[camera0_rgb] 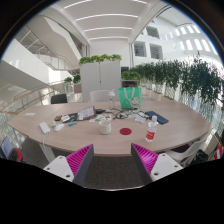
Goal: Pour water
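Atrium w/ oval table [30,122], hedge [185,75], ceiling lights [105,20].

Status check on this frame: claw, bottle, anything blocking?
Claw open, empty. Bottle upright on table, well beyond fingers. Cup and red coaster beside it. Approach unobstructed.

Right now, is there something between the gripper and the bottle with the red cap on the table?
Nothing visible blocks it. The open gripper is off the table, holding nothing; only bare tabletop lies before the bottle. The red coaster and cup sit beside it.
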A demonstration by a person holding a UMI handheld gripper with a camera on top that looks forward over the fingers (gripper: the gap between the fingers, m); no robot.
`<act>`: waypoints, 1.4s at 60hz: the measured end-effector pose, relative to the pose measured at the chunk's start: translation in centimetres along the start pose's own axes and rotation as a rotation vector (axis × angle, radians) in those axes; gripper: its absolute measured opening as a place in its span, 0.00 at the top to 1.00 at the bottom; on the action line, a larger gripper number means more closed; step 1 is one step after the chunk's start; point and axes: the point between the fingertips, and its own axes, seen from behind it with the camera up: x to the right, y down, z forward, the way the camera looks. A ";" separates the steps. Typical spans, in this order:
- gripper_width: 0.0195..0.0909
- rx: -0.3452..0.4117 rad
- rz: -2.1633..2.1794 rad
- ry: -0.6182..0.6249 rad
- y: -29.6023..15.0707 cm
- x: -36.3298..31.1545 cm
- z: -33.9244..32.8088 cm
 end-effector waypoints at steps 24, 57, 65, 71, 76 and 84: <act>0.12 0.179 -0.044 0.173 -2.1 15.5 14.4; 0.60 0.161 -0.024 0.184 1.3 25.3 36.2; 0.74 0.113 -0.002 0.219 1.5 25.5 36.7; 0.80 0.068 -0.021 0.214 0.1 24.9 36.3; 0.80 0.095 -0.126 0.241 -4.5 24.1 35.7; 0.80 0.100 -0.433 0.271 -13.1 20.4 36.8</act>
